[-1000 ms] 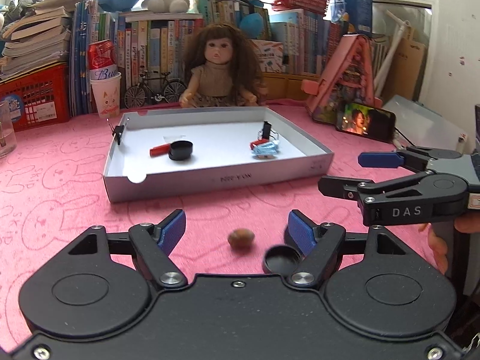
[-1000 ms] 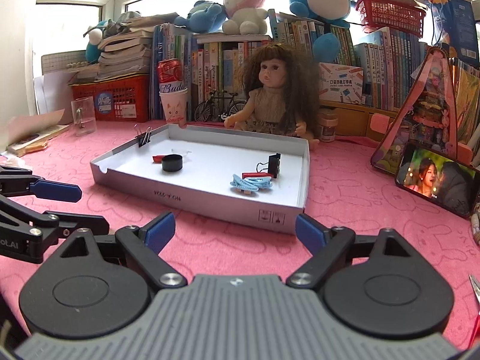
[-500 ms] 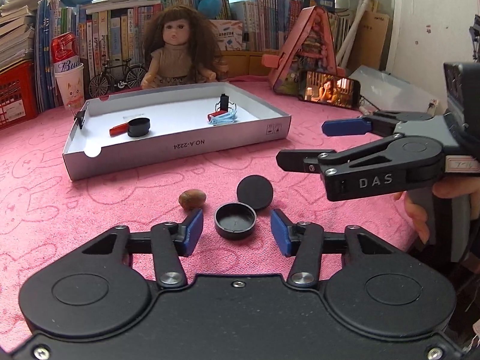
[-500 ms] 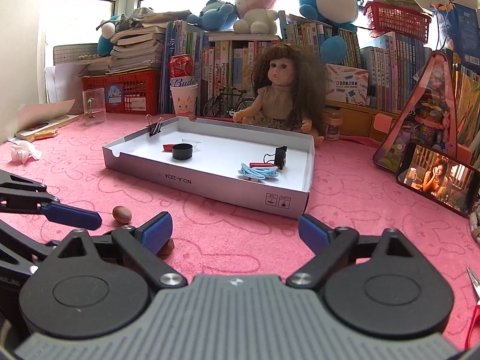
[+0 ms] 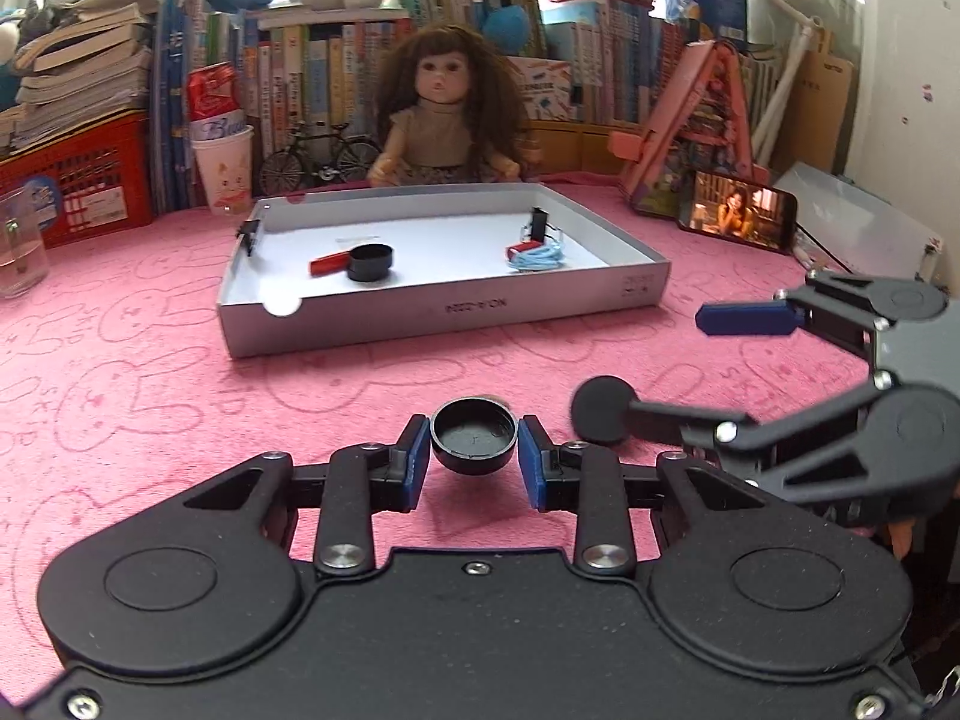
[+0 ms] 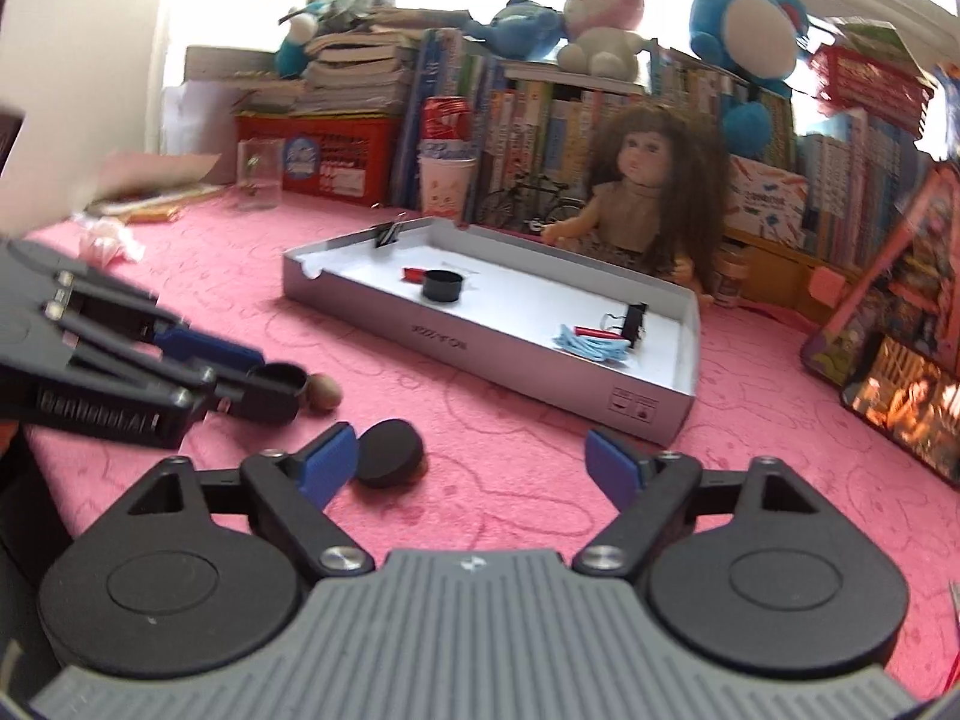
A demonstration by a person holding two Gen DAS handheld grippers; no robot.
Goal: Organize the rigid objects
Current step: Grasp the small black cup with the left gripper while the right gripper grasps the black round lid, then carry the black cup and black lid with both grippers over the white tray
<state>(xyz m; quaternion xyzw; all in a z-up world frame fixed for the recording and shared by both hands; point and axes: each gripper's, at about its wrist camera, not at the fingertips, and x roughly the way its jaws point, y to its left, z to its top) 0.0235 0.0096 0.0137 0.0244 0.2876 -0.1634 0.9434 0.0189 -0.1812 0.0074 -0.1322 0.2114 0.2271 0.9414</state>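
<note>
A small brown nut-like object [image 6: 324,391] shows only partly in the right wrist view, its near side hidden behind the black cap [image 6: 277,385] held in the left gripper [image 6: 264,375]; in the left wrist view only a thin sliver peeks above that cap's rim. The black disc [image 5: 602,409] is partly covered there by a finger of the right gripper [image 5: 672,369], whose body is cut off at the frame's right edge. Printed lettering on the grey tray's front wall [image 5: 480,307] is too small to read. The right wrist view is motion-blurred, so the phone screen [image 6: 906,399] and the book spines cannot be made out.
</note>
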